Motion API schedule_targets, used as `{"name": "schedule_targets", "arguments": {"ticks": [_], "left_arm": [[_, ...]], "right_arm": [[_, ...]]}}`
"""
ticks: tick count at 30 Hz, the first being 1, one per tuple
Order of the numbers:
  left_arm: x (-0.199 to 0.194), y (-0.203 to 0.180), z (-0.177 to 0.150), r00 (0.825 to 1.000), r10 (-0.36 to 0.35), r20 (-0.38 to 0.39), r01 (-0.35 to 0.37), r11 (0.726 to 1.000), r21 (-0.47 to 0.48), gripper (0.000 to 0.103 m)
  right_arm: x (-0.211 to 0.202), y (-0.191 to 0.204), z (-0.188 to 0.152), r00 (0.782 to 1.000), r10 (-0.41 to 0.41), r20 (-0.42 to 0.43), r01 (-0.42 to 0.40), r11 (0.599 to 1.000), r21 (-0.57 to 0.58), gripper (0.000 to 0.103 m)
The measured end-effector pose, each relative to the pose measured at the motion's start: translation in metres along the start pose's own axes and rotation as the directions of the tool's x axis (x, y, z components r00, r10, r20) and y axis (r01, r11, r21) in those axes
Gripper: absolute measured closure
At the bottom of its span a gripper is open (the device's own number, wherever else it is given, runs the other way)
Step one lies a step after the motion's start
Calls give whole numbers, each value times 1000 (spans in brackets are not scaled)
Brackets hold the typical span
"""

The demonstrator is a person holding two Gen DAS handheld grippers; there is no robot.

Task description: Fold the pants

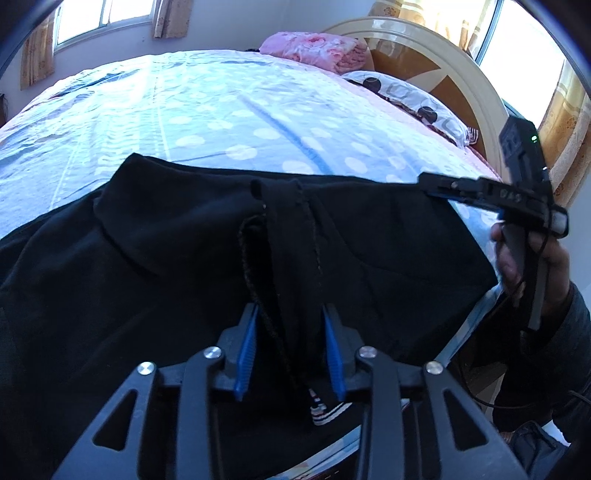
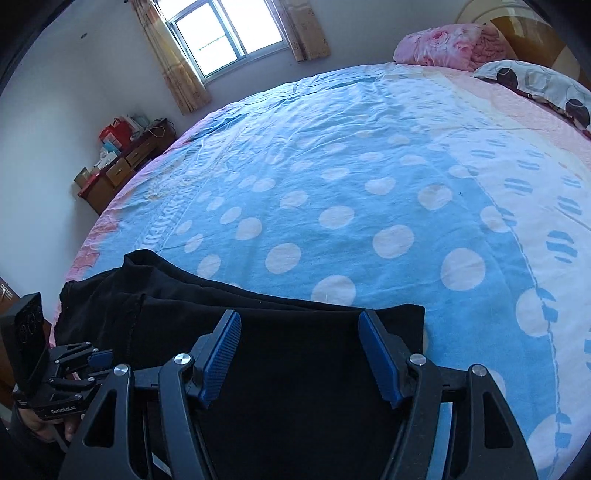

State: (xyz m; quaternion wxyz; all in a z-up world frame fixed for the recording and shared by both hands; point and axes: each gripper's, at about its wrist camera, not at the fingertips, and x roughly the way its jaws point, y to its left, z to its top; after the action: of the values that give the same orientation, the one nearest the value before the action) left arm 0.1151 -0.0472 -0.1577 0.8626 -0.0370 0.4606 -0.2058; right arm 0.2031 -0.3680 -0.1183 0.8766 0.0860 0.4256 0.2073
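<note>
We see a wide bed [image 2: 369, 166] under a blue bedsheet with white polka dots [image 2: 332, 192], its curved cream and brown headboard [image 1: 436, 66] at the far end. A folded pink floral quilt [image 1: 314, 46] and a white pillow with dark circles [image 1: 402, 96] lie against that headboard. By the far wall, under a curtained window [image 2: 225, 33], stands a wooden desk [image 2: 125, 162] piled with boxes.

The black pants [image 1: 184, 266] lie spread on the near edge of the bed, folded lengthwise with a raised seam ridge running toward us in the left wrist view.

Our left gripper [image 1: 290, 314] points down at the pants; its blue pads stand a little apart on either side of that seam ridge, the fabric between them, and we see no pad pressing on it. Our right gripper [image 2: 299, 319] hovers over the right end of the pants, its jaws wide apart and gripping nothing. In the left wrist view it shows side-on at the far right corner of the pants, held by a hand [image 1: 532, 269] in a dark sleeve.
</note>
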Motion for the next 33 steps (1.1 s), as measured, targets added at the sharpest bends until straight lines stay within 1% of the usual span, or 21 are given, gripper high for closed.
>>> {"name": "schedule_targets", "arguments": {"ticks": [2,4,5,6,7,10,11,13,15,16,17,19,21,22,23,24,25,26,29,31,33], "left_arm": [[-1,0,0,1000,2,-2,-2,1000,4,66],[-7,2,1,1000,24,9,-24,1000,3,52],[-13,5,1,999,46,29,-46,999,6,43],[-16,5,2,998,55,42,-55,998,7,40],[-21,7,2,996,70,59,-71,997,9,40],[-25,6,7,989,110,95,-112,994,18,36],[-25,4,9,985,130,109,-134,991,30,31],[-17,-3,13,982,154,110,-161,985,62,29],[-4,-5,16,981,172,88,-178,982,68,29],[1,-5,15,981,178,78,-184,980,70,29],[7,-4,15,979,192,70,-197,978,74,29],[11,-2,12,977,203,60,-207,975,74,29],[2,0,9,978,198,70,-203,978,57,29],[-8,2,8,976,196,96,-201,978,51,29],[-16,3,6,971,207,118,-214,976,50,26],[-22,5,5,965,227,132,-235,971,47,20],[-29,10,1,956,252,148,-260,965,37,18],[-32,12,-1,954,257,153,-264,964,30,16],[-38,27,-10,951,274,145,-275,961,-14,16],[-41,38,-17,947,288,139,-285,957,-46,16],[-45,43,-21,943,298,146,-293,954,-58,16]], "right_arm": [[-9,1,-1,1000,-22,8,22,1000,3,35],[-26,1,-7,998,-60,24,60,998,7,35],[-36,0,-11,997,-72,33,71,997,17,35],[-48,-3,-18,997,-69,44,67,997,34,35],[-60,-5,-25,997,-54,54,52,997,49,35],[-85,-8,-53,998,-31,55,27,997,77,35],[-90,-7,-60,998,-21,53,17,997,77,35],[-92,-4,-75,999,10,34,-12,997,74,35],[-82,-1,-88,999,41,-21,-39,997,71,35],[-74,0,-93,999,23,-44,-20,998,60,35],[-67,2,-98,998,-13,-56,15,999,40,35],[-53,6,-102,994,-70,-87,69,997,-22,35],[-55,11,-100,992,-81,-94,78,996,-42,35],[-59,13,-97,992,-78,-96,74,996,-52,35],[-63,15,-94,992,-74,-100,68,996,-63,35],[-70,17,-88,994,-61,-92,55,996,-65,35],[-74,18,-84,996,-47,-82,42,997,-61,35],[-78,19,-77,998,-23,-67,19,998,-57,35],[-80,27,-55,998,52,-26,-53,997,-48,35],[-67,39,-41,996,82,-39,-84,996,-37,35],[-50,56,-26,989,137,-51,-139,990,-39,35]]}}
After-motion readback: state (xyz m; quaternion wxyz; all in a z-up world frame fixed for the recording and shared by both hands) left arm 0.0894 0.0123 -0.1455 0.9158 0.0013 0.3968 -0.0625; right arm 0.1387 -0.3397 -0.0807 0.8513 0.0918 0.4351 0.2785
